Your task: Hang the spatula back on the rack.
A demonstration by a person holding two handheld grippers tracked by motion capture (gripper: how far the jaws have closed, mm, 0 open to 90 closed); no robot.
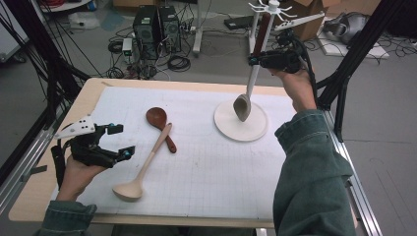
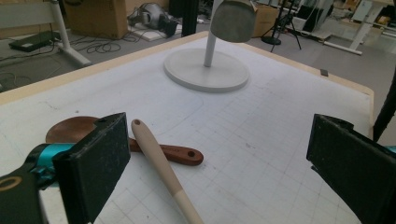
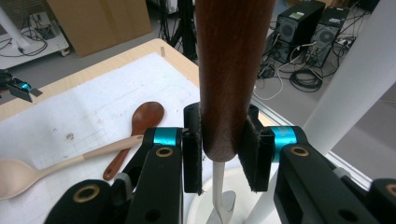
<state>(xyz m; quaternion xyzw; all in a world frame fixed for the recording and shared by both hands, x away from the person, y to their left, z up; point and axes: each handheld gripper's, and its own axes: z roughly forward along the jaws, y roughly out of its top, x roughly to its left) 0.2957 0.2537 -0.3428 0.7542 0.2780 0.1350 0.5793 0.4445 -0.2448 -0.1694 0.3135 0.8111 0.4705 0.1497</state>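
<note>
My right gripper [image 1: 259, 60] is raised over the table's back right, shut on the dark brown handle [image 3: 229, 70] of a spoon that hangs upright. Its grey bowl [image 1: 242, 107] hangs just above the round white base [image 1: 255, 130] of a hook stand. The stand's pole [image 3: 355, 93] rises beside the handle. My left gripper [image 1: 123, 141] rests open at the table's left, with nothing between its jaws. To its right lies a dark brown wooden spoon [image 1: 157, 118]. A pale wooden spoon [image 1: 142, 172] lies across that spoon's handle, its bowl towards the front edge.
A white gridded mat [image 1: 211, 167] covers the wooden table [image 1: 29, 196]. Black frame posts [image 1: 354, 54] stand at the table's sides. On the floor behind are computer towers [image 1: 157, 24], cables and cardboard boxes.
</note>
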